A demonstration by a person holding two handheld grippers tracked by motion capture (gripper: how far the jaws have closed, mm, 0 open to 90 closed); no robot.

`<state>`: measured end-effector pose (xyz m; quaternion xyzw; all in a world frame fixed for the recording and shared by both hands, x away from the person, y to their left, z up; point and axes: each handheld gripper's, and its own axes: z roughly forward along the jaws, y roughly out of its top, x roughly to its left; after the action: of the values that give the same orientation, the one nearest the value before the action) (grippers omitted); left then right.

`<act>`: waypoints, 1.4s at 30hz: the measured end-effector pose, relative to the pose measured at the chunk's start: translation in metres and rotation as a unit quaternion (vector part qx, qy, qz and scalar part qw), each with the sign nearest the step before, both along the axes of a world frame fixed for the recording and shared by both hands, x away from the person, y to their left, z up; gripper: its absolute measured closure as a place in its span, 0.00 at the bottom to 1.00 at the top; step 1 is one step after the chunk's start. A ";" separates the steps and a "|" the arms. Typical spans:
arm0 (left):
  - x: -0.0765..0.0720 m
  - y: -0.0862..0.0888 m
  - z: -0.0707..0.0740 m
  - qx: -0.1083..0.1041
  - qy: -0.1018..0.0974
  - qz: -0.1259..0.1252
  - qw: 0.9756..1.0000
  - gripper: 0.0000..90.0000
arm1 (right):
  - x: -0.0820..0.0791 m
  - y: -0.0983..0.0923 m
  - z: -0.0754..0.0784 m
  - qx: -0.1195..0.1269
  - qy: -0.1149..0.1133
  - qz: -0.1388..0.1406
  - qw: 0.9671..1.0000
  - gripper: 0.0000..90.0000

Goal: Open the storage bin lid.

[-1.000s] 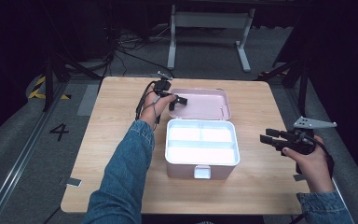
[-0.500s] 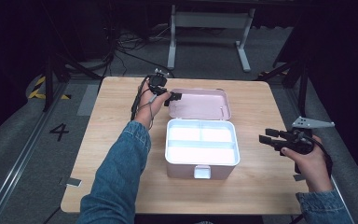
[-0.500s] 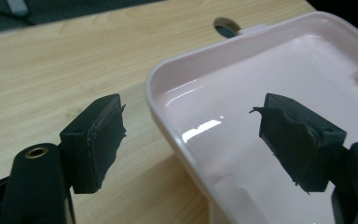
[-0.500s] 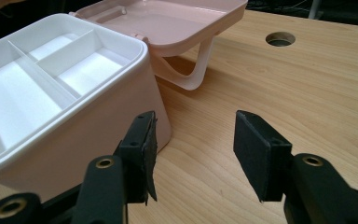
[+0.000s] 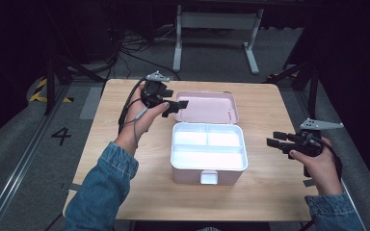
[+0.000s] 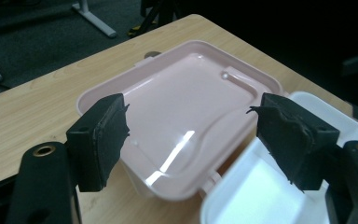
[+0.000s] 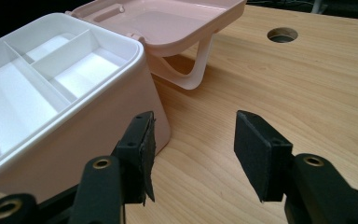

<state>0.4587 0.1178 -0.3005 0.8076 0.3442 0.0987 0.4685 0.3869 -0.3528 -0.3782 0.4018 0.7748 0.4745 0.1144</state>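
Both tools (image 5: 174, 105) (image 5: 272, 138) flanking box (image 5: 208, 171) — apart

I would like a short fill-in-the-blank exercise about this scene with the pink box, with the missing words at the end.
1. The lid of the pink box is ____.
2. The white tray inside the box has ____ compartments.
3. The jaws of the right hand-held gripper hold ____.
4. The box stands on a ____ table.

Missing words: open; three; nothing; wooden
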 end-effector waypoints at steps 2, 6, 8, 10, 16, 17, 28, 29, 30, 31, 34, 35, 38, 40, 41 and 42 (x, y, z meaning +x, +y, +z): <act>-0.011 0.007 0.004 0.004 -0.010 -0.001 1.000 0.28 | 0.003 0.002 0.000 0.000 0.002 0.002 1.000 0.55; -0.036 0.027 0.012 0.019 -0.048 0.012 0.999 0.28 | 0.009 0.006 0.001 -0.005 0.004 0.009 1.000 0.54; -0.047 0.037 0.013 0.022 -0.054 0.026 0.998 0.28 | 0.012 0.008 0.002 -0.004 0.002 0.012 1.000 0.54; -0.056 0.046 0.010 0.029 -0.052 0.029 0.998 0.28 | 0.017 0.010 0.004 -0.002 0.000 0.015 1.000 0.54; -0.079 0.068 -0.004 0.054 -0.036 0.054 0.996 0.28 | 0.027 0.014 0.006 -0.008 0.004 0.021 1.000 0.54; -0.082 0.072 -0.006 0.056 -0.032 0.058 0.996 0.28 | 0.028 0.014 0.007 -0.009 0.006 0.020 1.000 0.54; -0.096 0.110 -0.036 0.103 0.022 0.124 0.987 0.28 | 0.032 0.010 0.004 -0.033 0.007 0.014 0.999 0.51; -0.097 0.112 -0.039 0.103 0.025 0.124 0.987 0.28 | 0.032 0.008 0.003 -0.040 0.008 0.013 0.999 0.51; -0.097 0.115 -0.044 0.104 0.033 0.122 0.987 0.28 | 0.032 0.008 0.002 -0.041 0.008 0.011 0.999 0.51; -0.097 0.115 -0.044 0.104 0.033 0.122 0.987 0.28 | 0.032 0.008 0.002 -0.041 0.008 0.011 0.999 0.51; -0.096 0.121 -0.054 0.134 0.055 0.129 0.981 0.27 | 0.034 0.004 -0.001 -0.044 0.011 0.005 0.999 0.50; -0.096 0.121 -0.054 0.134 0.055 0.129 0.981 0.27 | 0.034 0.004 -0.001 -0.044 0.011 0.005 0.999 0.50; -0.091 0.123 -0.068 0.182 0.072 0.146 0.970 0.28 | 0.036 0.002 -0.004 -0.050 0.015 0.002 0.999 0.50; -0.090 0.124 -0.071 0.196 0.073 0.150 0.966 0.28 | 0.037 0.001 -0.005 -0.053 0.014 0.001 0.998 0.50; -0.088 0.124 -0.074 0.208 0.074 0.152 0.963 0.29 | 0.037 0.001 -0.006 -0.055 0.015 -0.001 0.998 0.50; -0.086 0.125 -0.077 0.212 0.077 0.150 0.963 0.28 | 0.037 0.000 -0.007 -0.056 0.017 -0.002 0.998 0.50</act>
<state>0.3724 0.2426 -0.3771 0.8330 0.4673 0.1760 0.2383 0.4240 -0.3528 -0.3853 0.4046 0.8011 0.4230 0.1246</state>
